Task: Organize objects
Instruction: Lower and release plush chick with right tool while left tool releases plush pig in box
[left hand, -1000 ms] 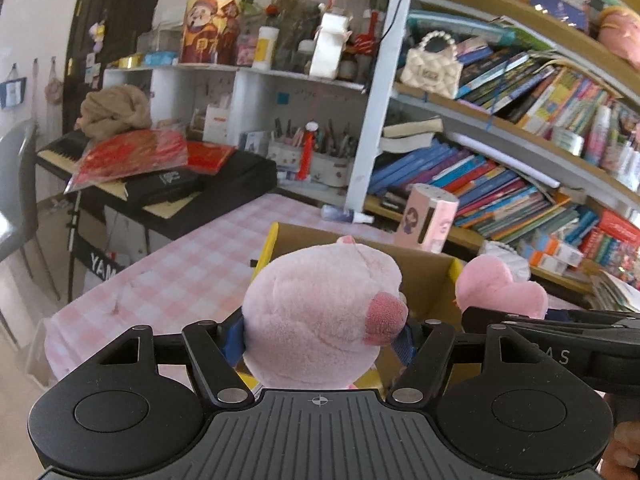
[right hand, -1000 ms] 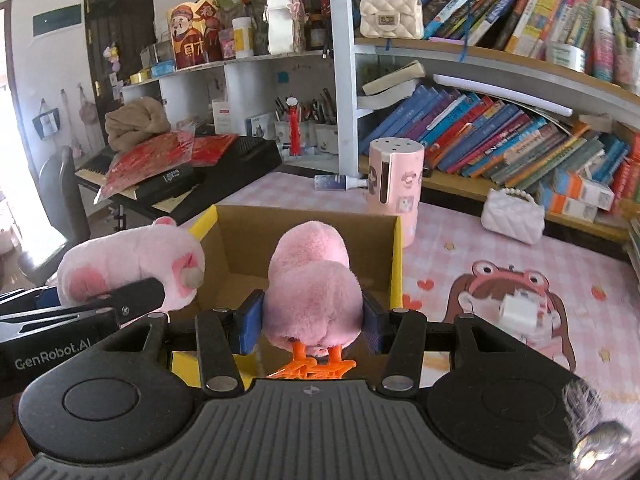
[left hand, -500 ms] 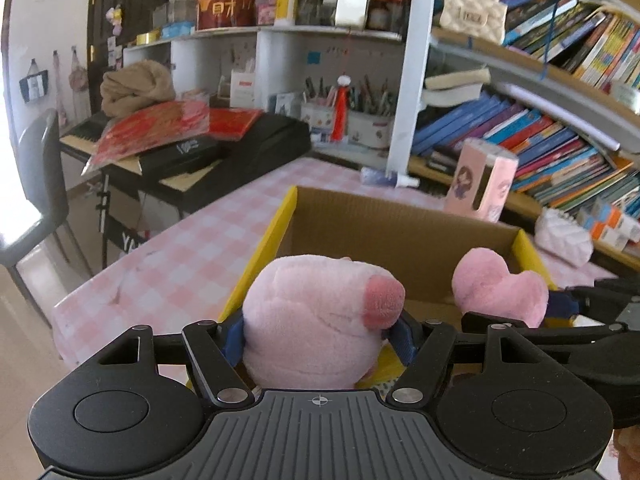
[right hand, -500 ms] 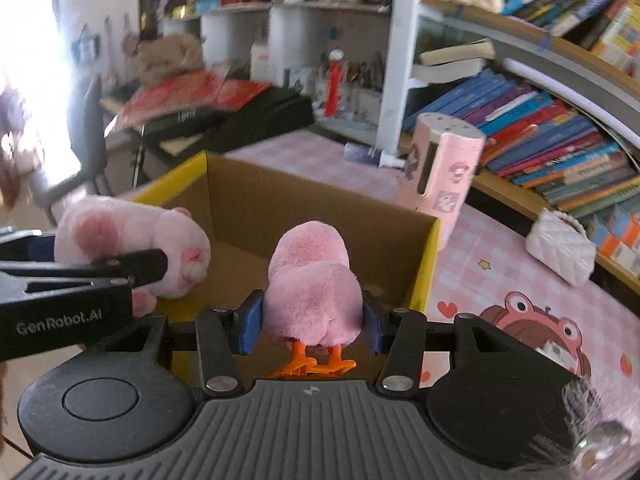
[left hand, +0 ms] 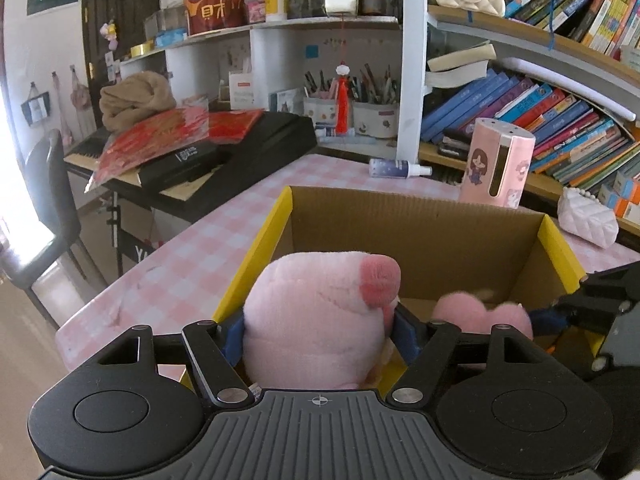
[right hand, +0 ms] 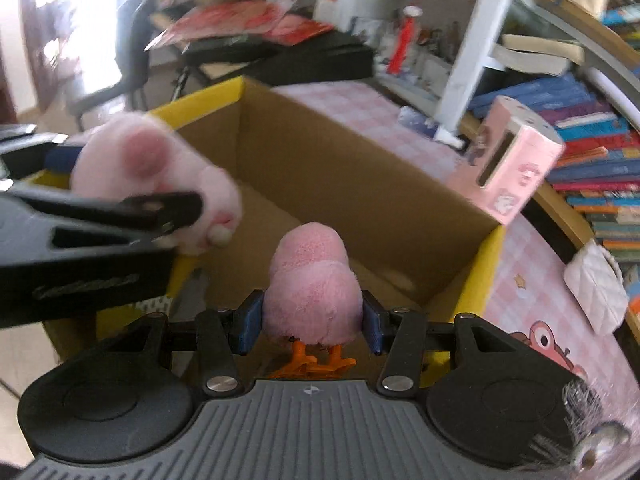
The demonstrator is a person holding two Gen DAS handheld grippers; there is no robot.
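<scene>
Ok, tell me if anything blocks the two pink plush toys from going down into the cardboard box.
Nothing visible does. The pink pig plush in the left tool and the pink chick plush in the right tool both hang over the open cardboard box, whose visible floor looks bare.

Fuzzy plush pig (left hand: 316,320), matt cardboard box (left hand: 420,232)

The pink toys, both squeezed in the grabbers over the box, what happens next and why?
Probably lower a bit, then let go. The left gripper holds the pig, the right gripper the chick, both over the open box.
</scene>
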